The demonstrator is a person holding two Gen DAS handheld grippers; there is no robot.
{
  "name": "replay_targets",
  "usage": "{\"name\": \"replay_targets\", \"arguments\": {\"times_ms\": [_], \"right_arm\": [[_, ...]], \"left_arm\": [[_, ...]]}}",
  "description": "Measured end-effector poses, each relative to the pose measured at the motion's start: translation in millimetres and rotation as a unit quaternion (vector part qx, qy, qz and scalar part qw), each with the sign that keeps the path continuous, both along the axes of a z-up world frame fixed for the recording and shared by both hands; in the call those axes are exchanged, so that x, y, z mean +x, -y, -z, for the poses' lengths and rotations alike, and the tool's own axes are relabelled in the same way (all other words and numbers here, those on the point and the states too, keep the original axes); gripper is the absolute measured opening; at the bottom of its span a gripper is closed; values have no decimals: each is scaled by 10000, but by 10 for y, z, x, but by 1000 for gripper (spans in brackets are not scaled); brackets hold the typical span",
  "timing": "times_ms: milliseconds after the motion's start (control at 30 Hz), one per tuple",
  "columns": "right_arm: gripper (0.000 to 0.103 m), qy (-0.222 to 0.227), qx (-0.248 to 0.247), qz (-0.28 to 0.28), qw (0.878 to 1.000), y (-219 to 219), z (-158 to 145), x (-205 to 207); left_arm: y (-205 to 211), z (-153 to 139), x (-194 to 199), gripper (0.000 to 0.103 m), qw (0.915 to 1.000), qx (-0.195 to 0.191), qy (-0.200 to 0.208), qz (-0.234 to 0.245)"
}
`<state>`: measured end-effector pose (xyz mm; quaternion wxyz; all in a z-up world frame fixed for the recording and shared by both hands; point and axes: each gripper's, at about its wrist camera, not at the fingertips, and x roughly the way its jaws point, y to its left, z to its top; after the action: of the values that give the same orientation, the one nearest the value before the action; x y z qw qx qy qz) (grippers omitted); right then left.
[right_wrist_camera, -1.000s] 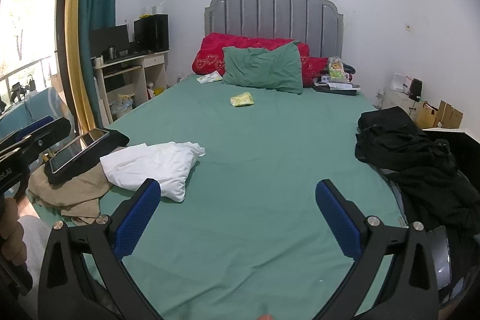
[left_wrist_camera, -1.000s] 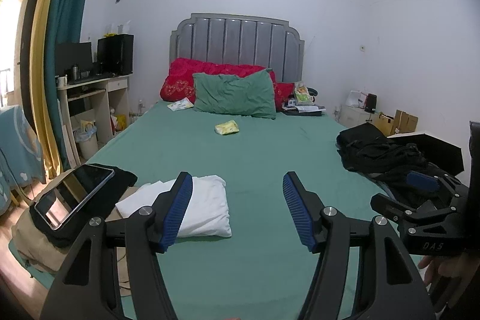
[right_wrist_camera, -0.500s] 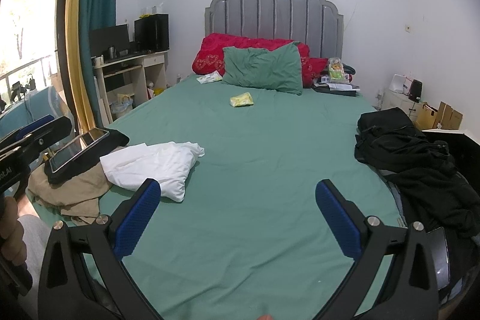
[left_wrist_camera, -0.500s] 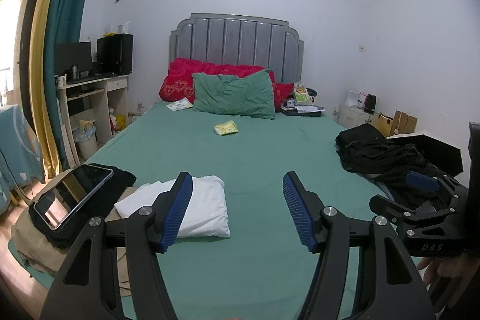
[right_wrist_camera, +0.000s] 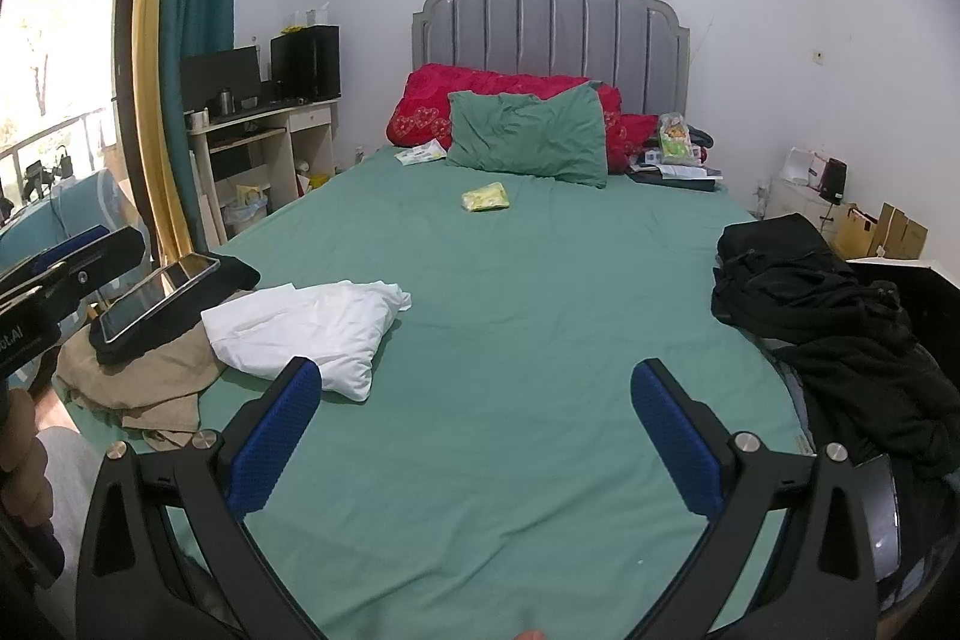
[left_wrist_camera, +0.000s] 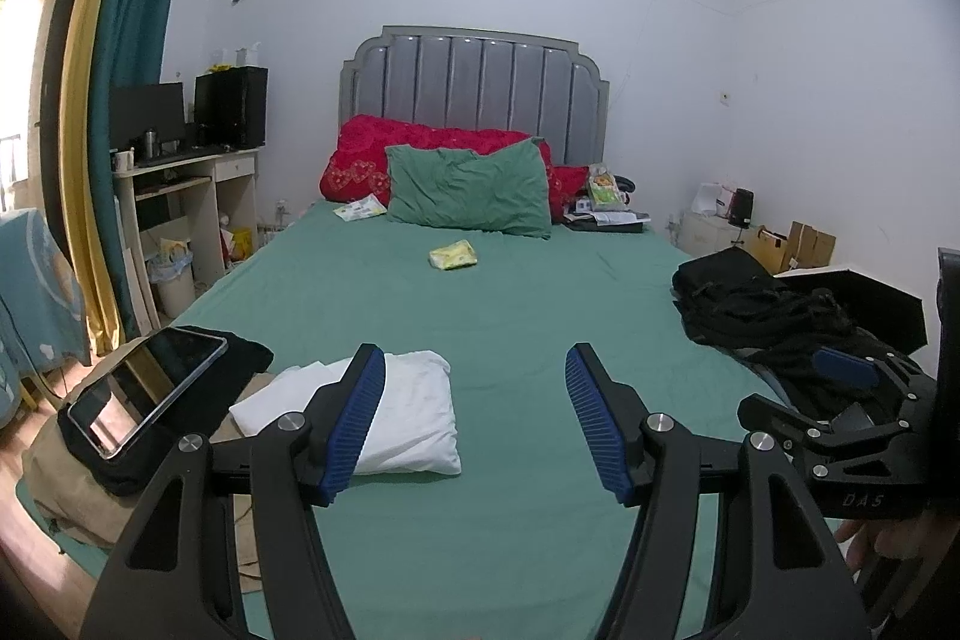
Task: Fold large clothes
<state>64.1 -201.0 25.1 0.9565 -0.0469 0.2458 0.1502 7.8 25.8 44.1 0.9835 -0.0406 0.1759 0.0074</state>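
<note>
Both sets of jaws stand released with nothing between them — the left gripper (left_wrist_camera: 474,418) and the right gripper (right_wrist_camera: 474,430) hang over the near end of the bed (right_wrist_camera: 510,340), whose green sheet lies bare between and ahead of them.

Just left of the left gripper's jaws lies a white garment (left_wrist_camera: 408,418), roughly folded into a loose block. Further left, at the bed's corner, tan cloth (right_wrist_camera: 138,382) is crumpled under a dark piece that carries a tablet (left_wrist_camera: 150,394). Well to the right of the right gripper's jaws sits a black heap of clothes (right_wrist_camera: 840,316), unfolded.

By my reading, one item may be done and the black heap is left, with nothing picked up yet.

Containers — a waste bin (left_wrist_camera: 174,274) beside the desk, far left of the jaws, lined with a bag; its contents cannot be made out.
</note>
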Motion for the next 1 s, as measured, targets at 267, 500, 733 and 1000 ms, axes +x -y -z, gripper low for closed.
{"name": "replay_targets", "arguments": {"times_ms": [267,500,733,1000], "right_arm": [[102,-3,-4,-8,10000,-2,16,7],[102,-14,-7,-12,10000,3,16,13],[102,-10,-8,-4,10000,0,15,11],[102,-18,-10,-8,10000,-4,28,11]], "left_arm": [[-10,-2,4,66,10000,2,-2,12],[-34,1,10,66,10000,12,4,11],[-32,4,7,66,10000,23,6,20],[-30,0,10,66,10000,24,11,14]]}}
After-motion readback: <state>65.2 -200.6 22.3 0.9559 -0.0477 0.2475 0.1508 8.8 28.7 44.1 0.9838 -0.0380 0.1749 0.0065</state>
